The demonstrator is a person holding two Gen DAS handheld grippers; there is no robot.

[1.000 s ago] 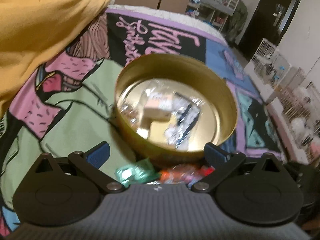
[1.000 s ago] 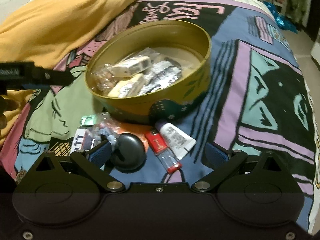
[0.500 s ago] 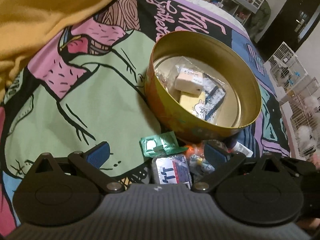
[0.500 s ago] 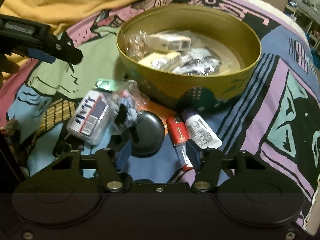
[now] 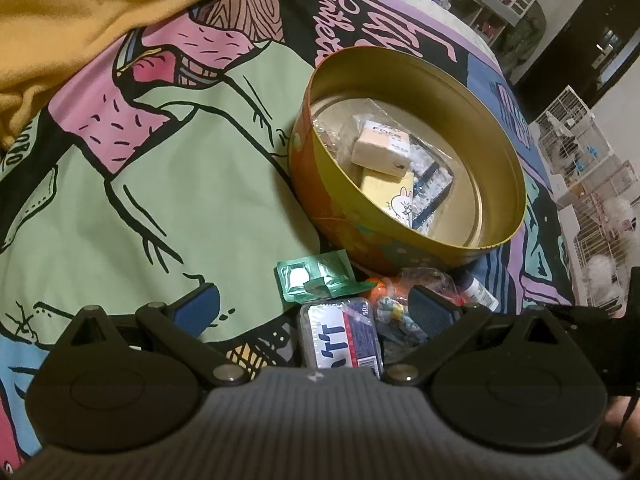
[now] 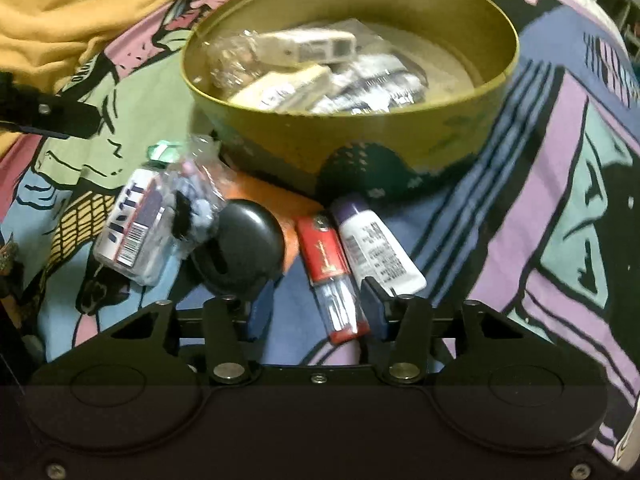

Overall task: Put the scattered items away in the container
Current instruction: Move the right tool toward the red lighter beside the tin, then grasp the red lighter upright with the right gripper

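Right gripper (image 6: 316,310) straddles the red lighter (image 6: 330,276)
Its fingers are narrowed, not yet touching the lighter, low centre below the round tin (image 6: 400,148); left gripper (image 5: 314,312) spreads wide over the mint box (image 5: 340,336).

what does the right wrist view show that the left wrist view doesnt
Only the right wrist view shows the red lighter between the half-closed right gripper, the black round case, and the full white tube.

Only the left wrist view shows the wide-open left gripper over the pile, the whole green sachet, and wire cages off the bed.

Both show the gold tin holding wrapped items, the mint box, and the yellow cloth.
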